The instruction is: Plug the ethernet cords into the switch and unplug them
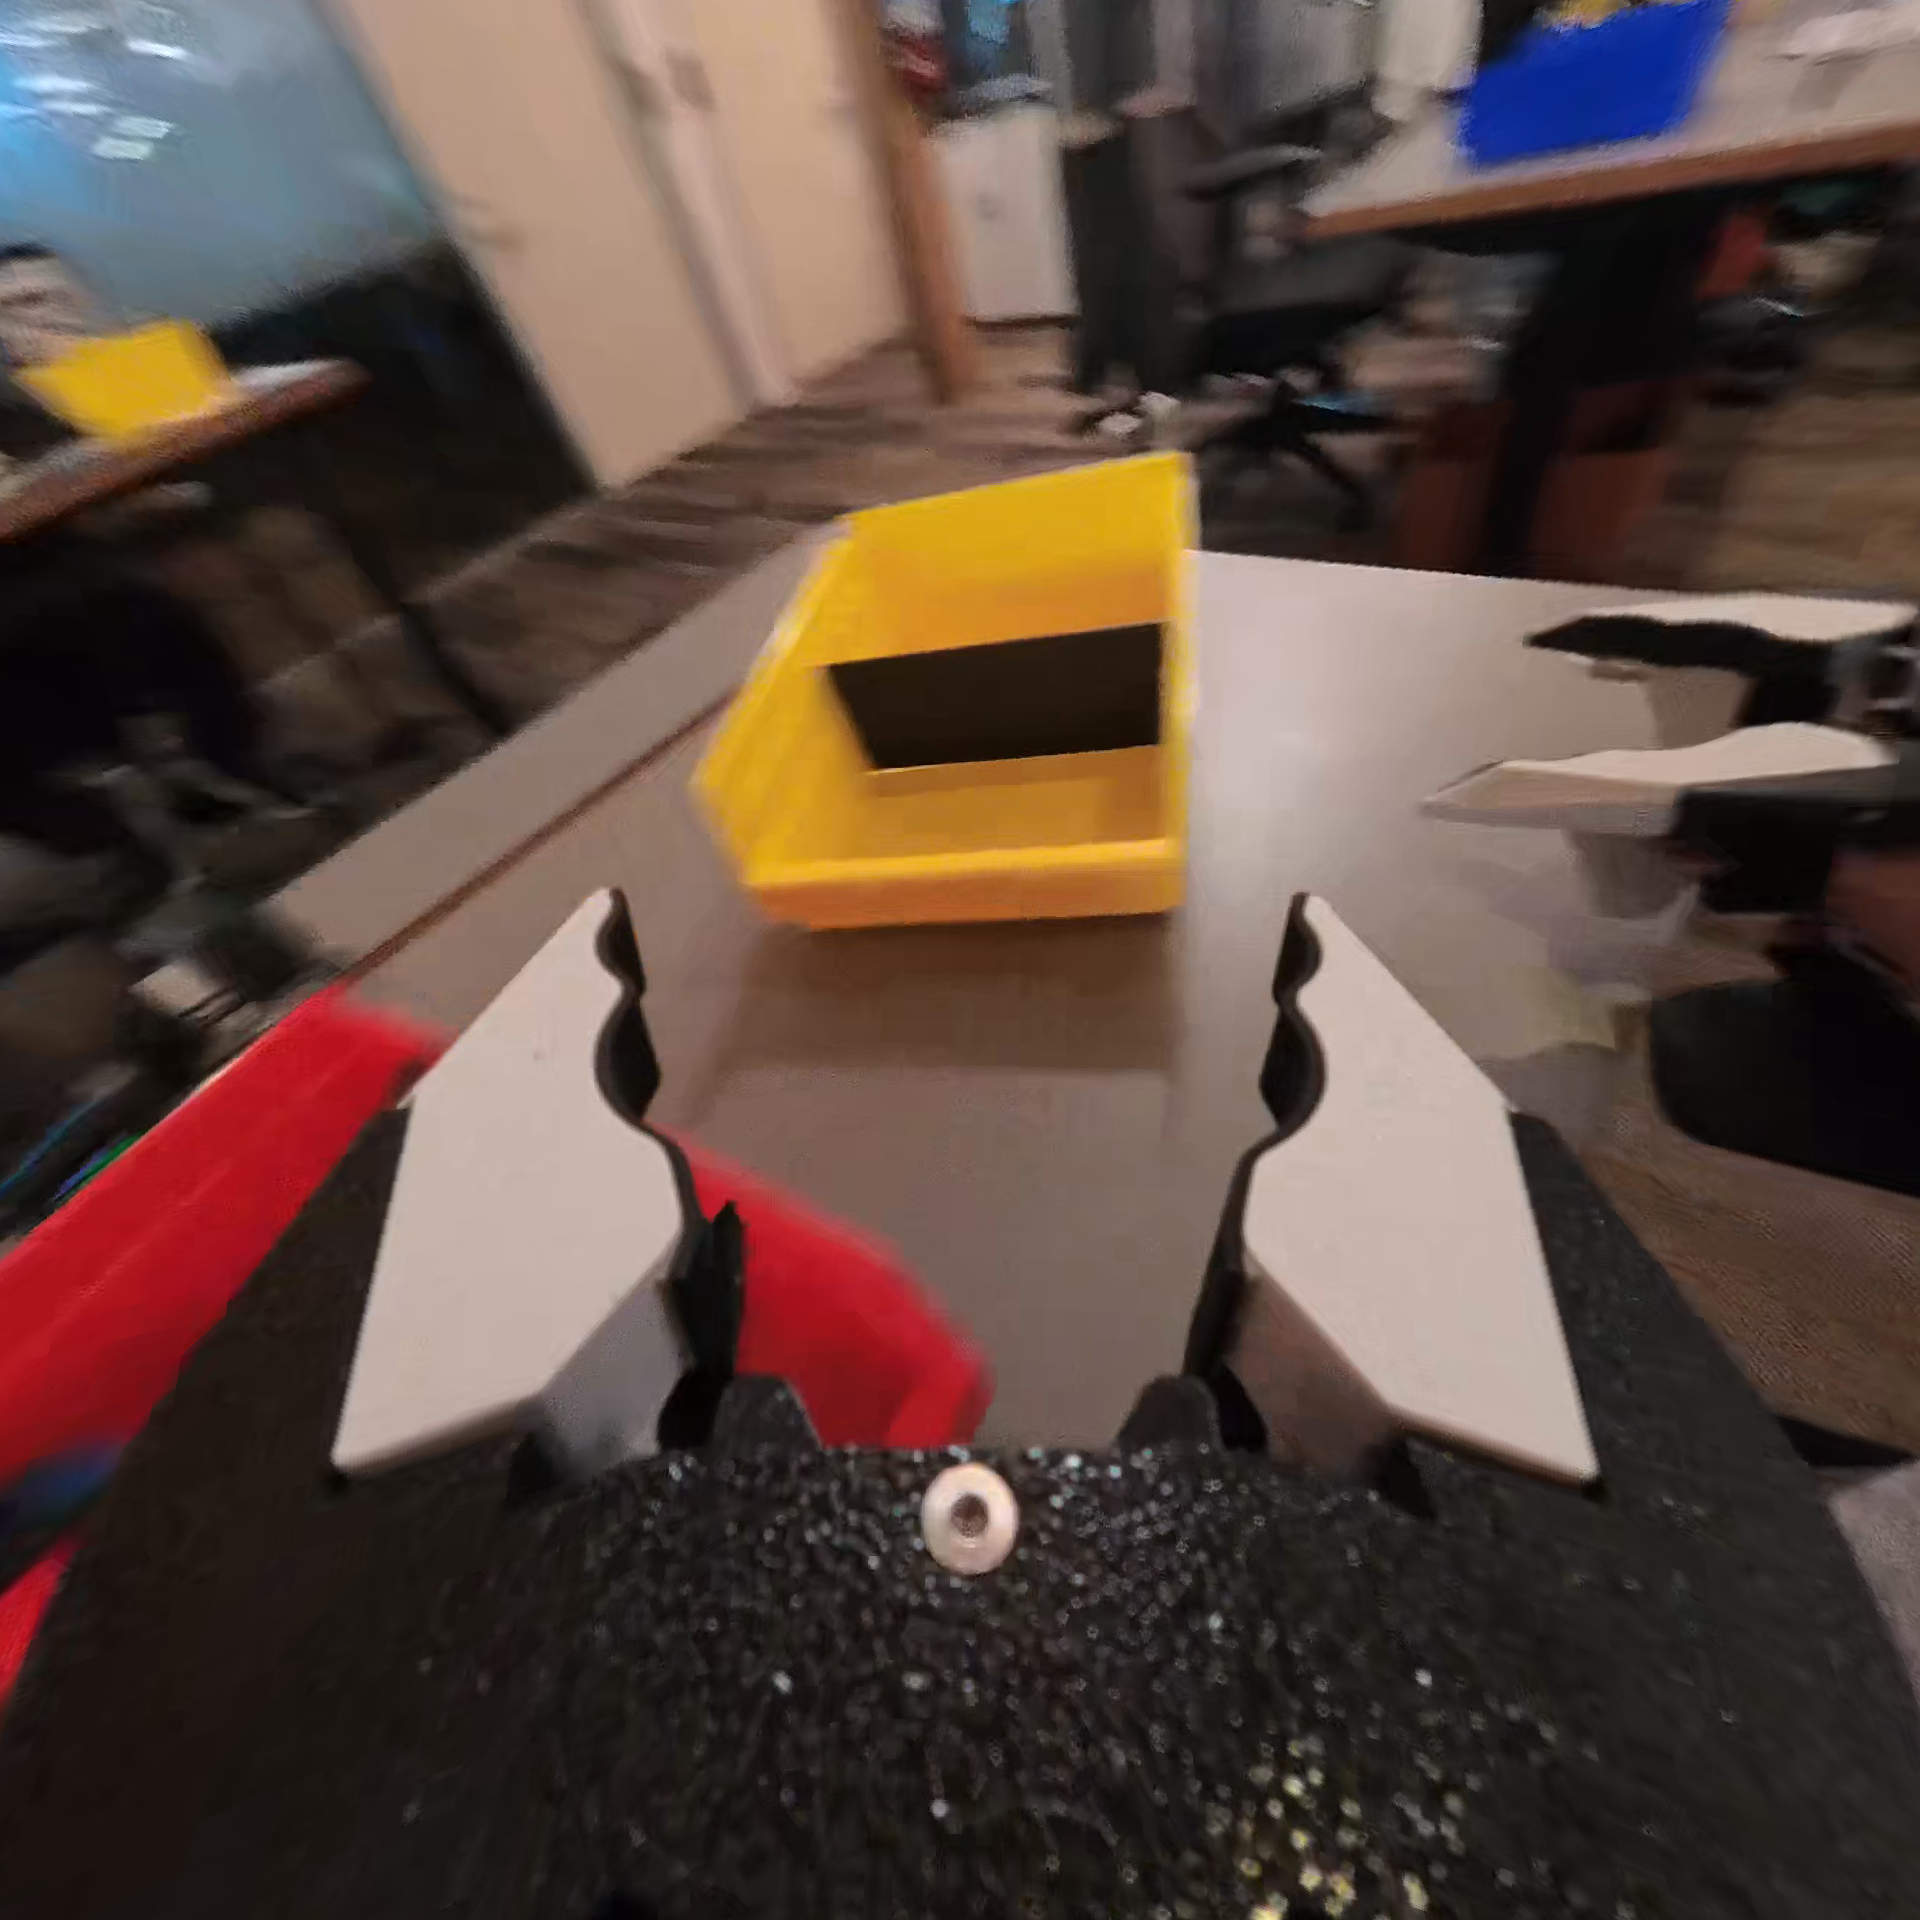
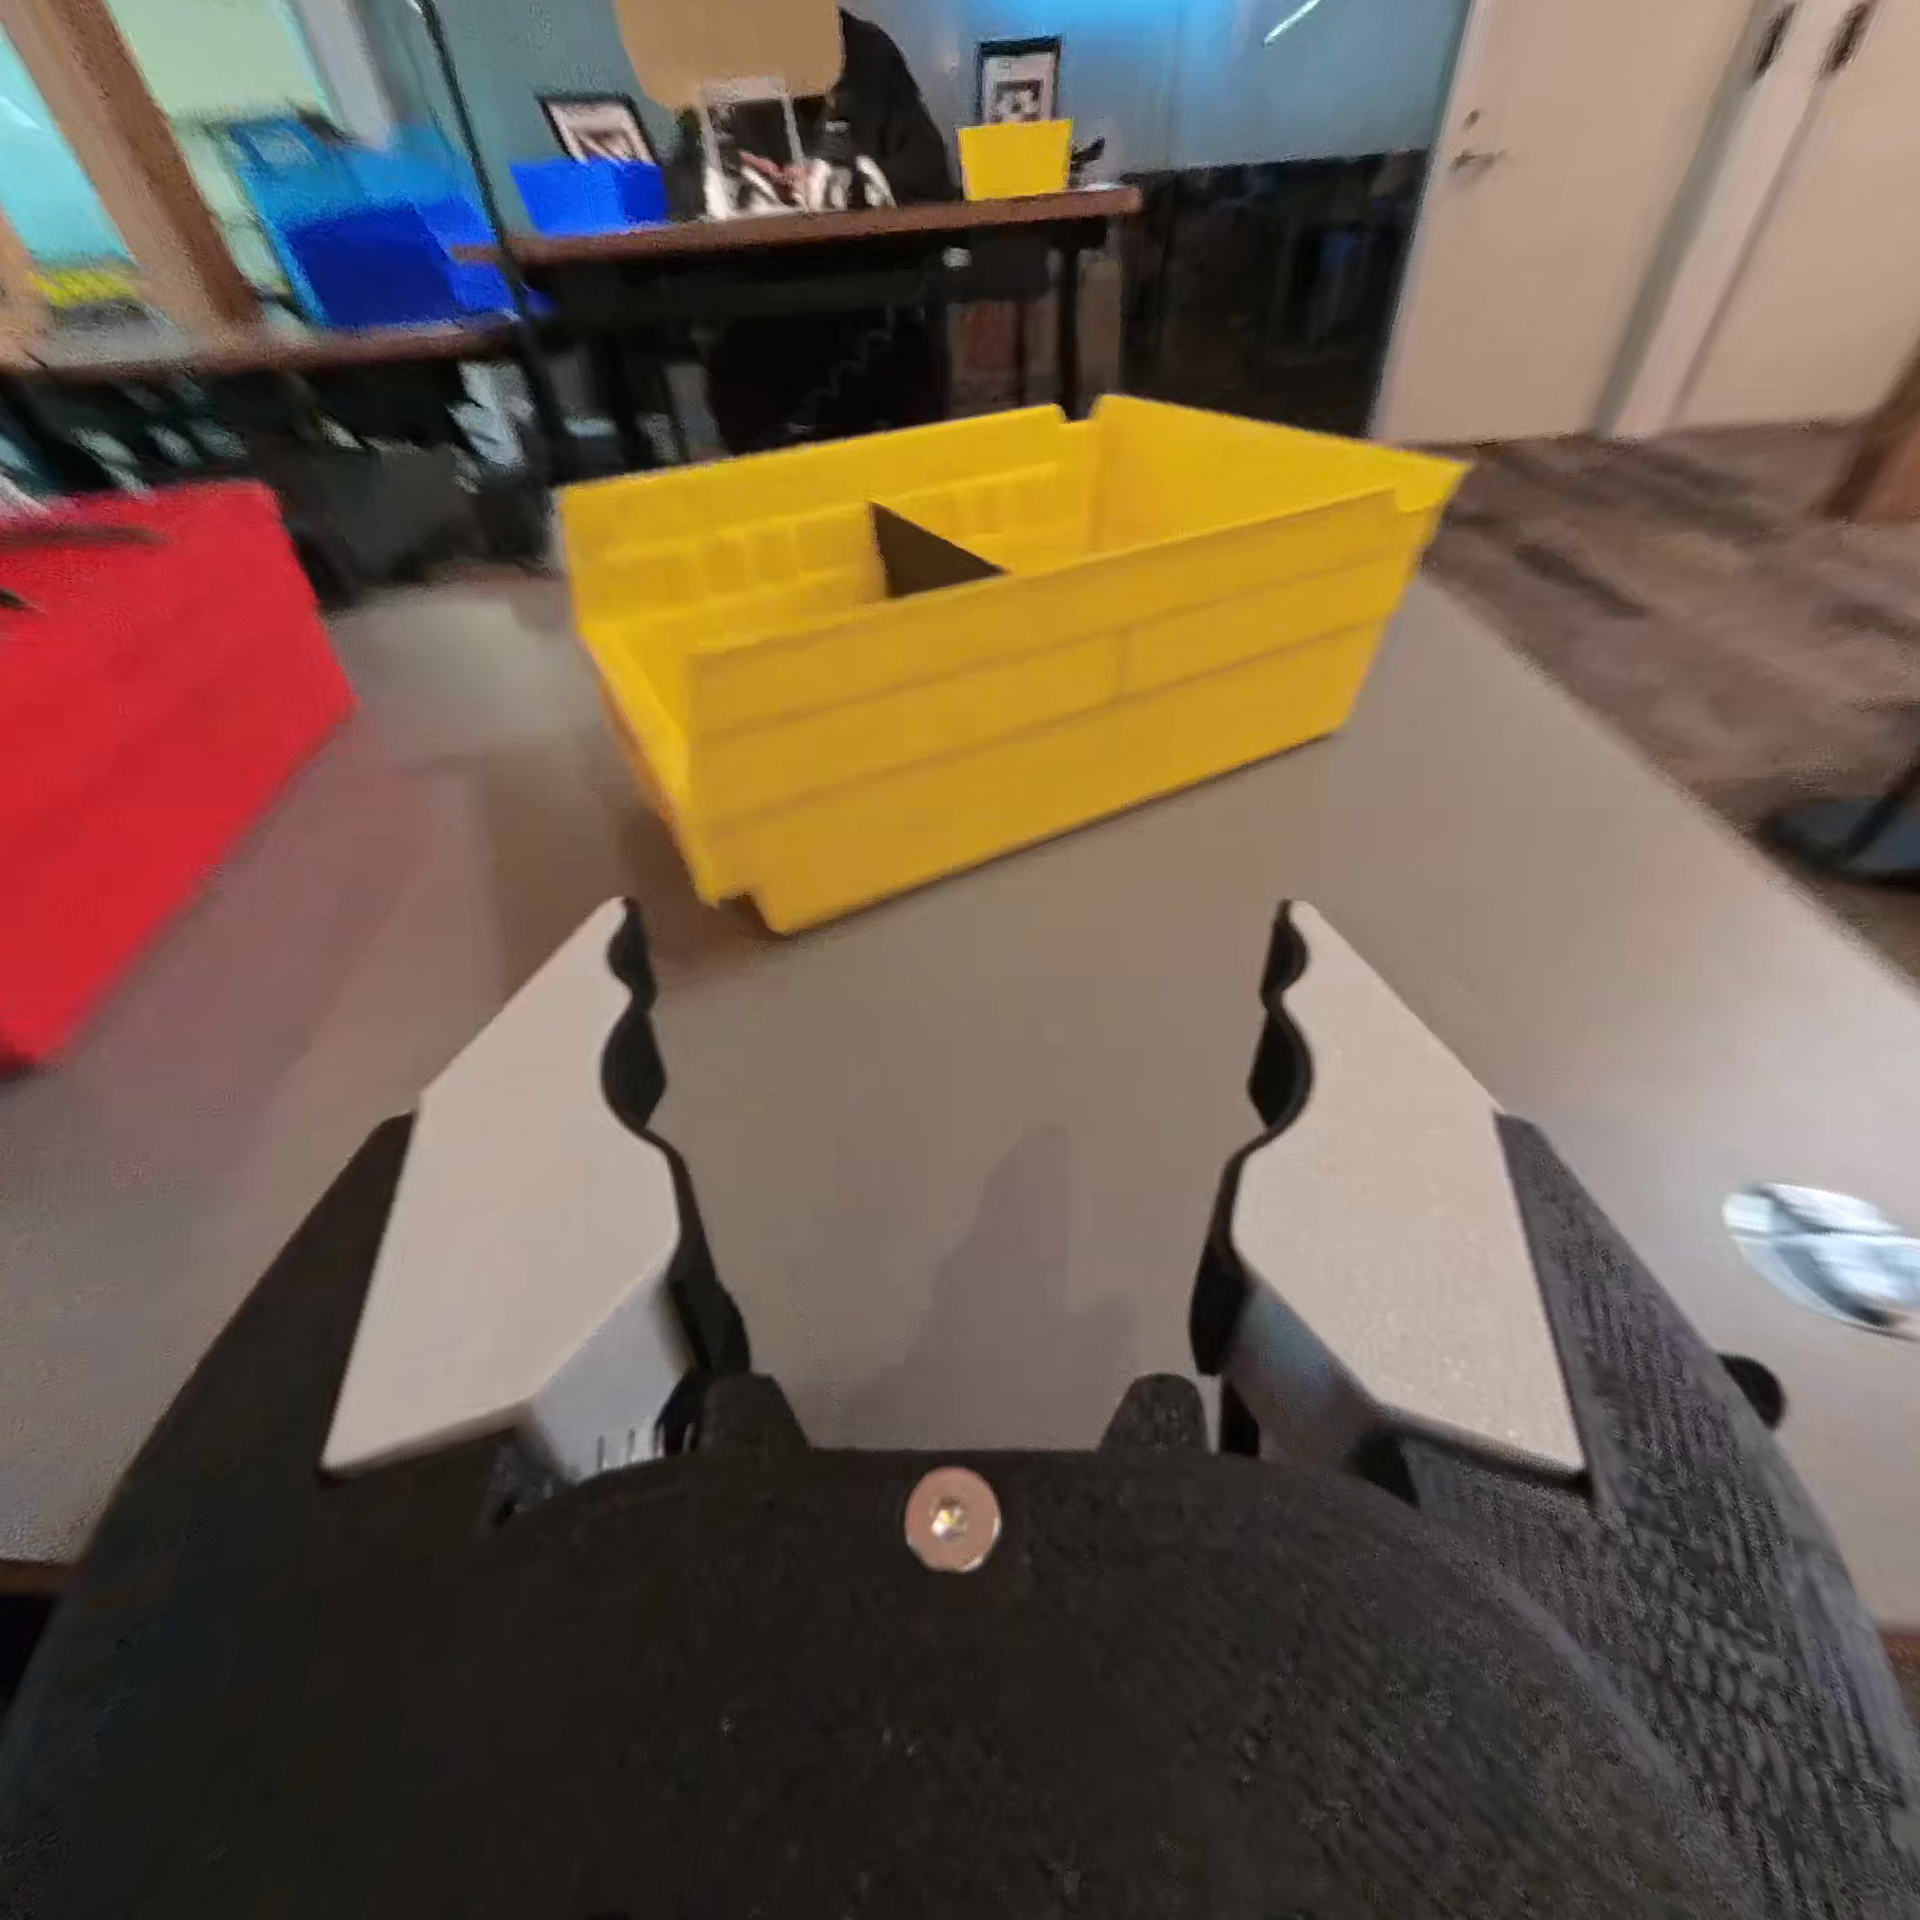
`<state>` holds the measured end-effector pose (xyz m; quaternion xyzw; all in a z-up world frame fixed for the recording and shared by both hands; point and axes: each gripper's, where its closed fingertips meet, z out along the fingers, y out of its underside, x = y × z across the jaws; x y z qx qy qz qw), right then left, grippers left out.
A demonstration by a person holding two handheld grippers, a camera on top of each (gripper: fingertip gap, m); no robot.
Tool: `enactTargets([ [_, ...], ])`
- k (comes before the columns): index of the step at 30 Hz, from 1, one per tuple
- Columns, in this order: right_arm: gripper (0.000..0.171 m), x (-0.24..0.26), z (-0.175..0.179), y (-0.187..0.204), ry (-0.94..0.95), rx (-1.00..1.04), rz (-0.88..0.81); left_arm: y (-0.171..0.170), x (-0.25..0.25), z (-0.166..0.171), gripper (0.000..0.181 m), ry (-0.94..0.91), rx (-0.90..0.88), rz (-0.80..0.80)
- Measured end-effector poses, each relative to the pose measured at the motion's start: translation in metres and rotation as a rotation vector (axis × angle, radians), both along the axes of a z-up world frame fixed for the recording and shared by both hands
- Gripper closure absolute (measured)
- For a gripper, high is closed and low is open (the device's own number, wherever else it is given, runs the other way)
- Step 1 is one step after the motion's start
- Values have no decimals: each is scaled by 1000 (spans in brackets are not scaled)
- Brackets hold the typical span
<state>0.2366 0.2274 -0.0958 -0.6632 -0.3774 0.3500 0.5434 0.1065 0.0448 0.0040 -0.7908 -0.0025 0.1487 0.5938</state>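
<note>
No ethernet cord or switch shows in either view. A yellow bin [image 1: 977,727] with a black divider inside stands on the grey table [image 1: 935,1091] ahead of my left gripper [image 1: 951,925], which is open and empty. In the right wrist view the same yellow bin [image 2: 997,707] stands ahead of my right gripper [image 2: 956,925], which is open and empty above the table [image 2: 935,1091]. The right gripper also shows at the right edge of the left wrist view [image 1: 1496,717], open. What lies inside the bin is hidden by its walls.
A red bin [image 1: 187,1226] sits at the table's left, close under my left gripper; it also shows in the right wrist view [image 2: 135,748]. A round grommet [image 2: 1818,1247] is set in the table at right. A person sits at a far desk [image 2: 821,223] with blue bins [image 2: 374,239].
</note>
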Motion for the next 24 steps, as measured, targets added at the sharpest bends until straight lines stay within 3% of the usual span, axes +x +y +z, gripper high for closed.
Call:
enactTargets([
  [2,32,-25,4,-7,-11,-42,1,-69,-48,4,53,-6,6,216],
  [5,21,-66,17,-1,28,-70,-49,-170,-120,-32,34,-58,-145,573],
  [7,20,-89,13,9,-16,-84,-100,-201,-140,-68,28,-258,-165,636],
  [10,26,-115,6,12,-77,-103,-115,-212,-159,-102,32,-383,-198,646],
  [14,51,-119,-16,24,-235,-89,-177,-207,-170,-118,71,-417,-271,611],
  [16,66,-111,-22,31,-264,-93,-191,-208,-170,-123,80,-437,-317,595],
  [17,76,-109,-22,33,-264,-99,-182,-209,-170,-124,95,-447,-327,580],
  [19,118,-102,-21,38,-276,-89,-177,-215,-178,-123,118,-428,-311,584],
  [24,150,-79,-21,70,-337,-75,-197,-239,-206,-121,177,-361,-245,647],
])
